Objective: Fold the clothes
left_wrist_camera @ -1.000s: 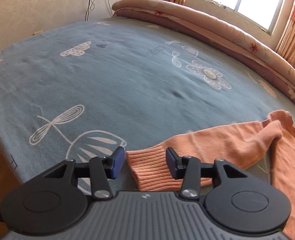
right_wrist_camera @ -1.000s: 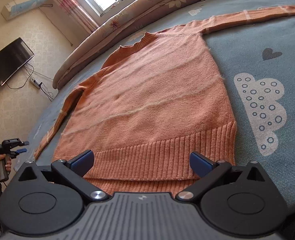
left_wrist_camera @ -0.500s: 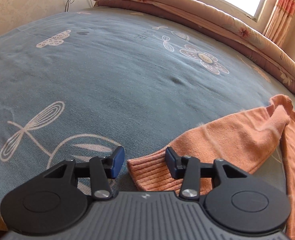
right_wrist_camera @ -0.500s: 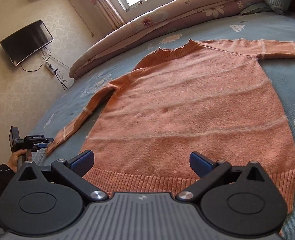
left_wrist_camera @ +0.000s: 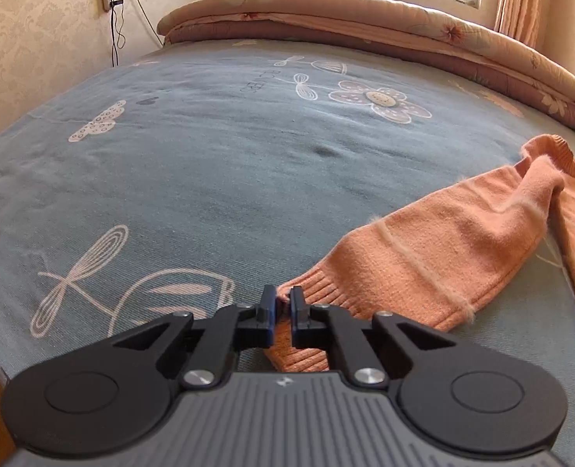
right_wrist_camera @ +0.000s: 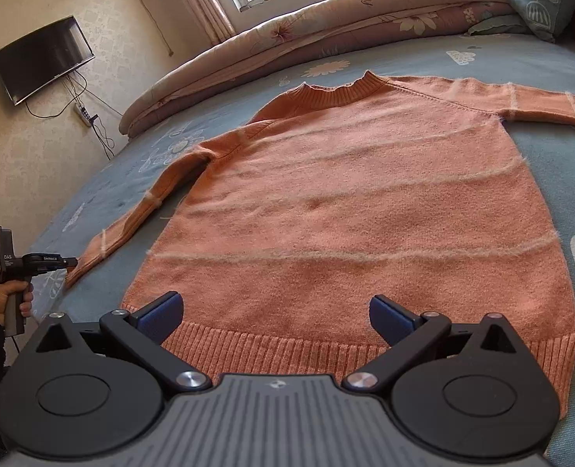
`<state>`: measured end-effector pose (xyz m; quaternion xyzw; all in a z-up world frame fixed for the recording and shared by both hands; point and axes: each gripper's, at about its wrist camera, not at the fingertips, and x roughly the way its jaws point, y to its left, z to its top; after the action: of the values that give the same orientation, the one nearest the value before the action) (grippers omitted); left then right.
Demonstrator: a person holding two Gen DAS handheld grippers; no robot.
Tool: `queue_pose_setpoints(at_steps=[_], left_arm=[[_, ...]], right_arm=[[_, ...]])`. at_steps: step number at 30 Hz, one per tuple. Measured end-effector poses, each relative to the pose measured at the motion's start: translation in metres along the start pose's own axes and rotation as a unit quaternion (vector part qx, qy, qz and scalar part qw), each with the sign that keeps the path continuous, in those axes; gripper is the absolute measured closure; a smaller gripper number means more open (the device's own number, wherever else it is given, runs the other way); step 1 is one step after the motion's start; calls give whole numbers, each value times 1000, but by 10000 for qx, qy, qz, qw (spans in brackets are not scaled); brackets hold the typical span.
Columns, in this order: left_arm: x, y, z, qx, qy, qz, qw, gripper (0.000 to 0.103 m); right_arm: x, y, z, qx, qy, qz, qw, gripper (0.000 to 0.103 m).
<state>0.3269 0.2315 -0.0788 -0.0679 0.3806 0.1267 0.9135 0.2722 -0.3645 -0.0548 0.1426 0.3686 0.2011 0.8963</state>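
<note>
Orange knit is bunching between the pads in the left wrist view: the left gripper (left_wrist_camera: 282,303) is clamping the cuff (left_wrist_camera: 318,292) of the sweater's sleeve (left_wrist_camera: 443,249), its jaws having just been closing, likely so the sleeve can be carried over the body. In the right wrist view, the sweater (right_wrist_camera: 357,202) is lying flat on the blue bedspread (right_wrist_camera: 560,163), and the right gripper (right_wrist_camera: 275,315) is hovering wide apart over the ribbed hem (right_wrist_camera: 271,350), probably waiting its turn.
</note>
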Motion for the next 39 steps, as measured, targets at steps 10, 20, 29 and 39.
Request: queue_pose_setpoints(at_steps=[10,20,29,39], left_arm=[[-20,7,31,154,-518,195,9983,98],[-29,19,68,-131,-1053,395,9936,98],[24,37,65,-578,-325,1093,9918,98],[-10,-48,77,-110,-644,-178,9977,92]], right_arm=[[-2,-5,1,105,-80,-210,9997,0],[1,-7,2,166,-74,-305,9994,0],[7,-6,2,220,11,-323,9992,0],[10,0,19,164,-6,-338,9993,0]])
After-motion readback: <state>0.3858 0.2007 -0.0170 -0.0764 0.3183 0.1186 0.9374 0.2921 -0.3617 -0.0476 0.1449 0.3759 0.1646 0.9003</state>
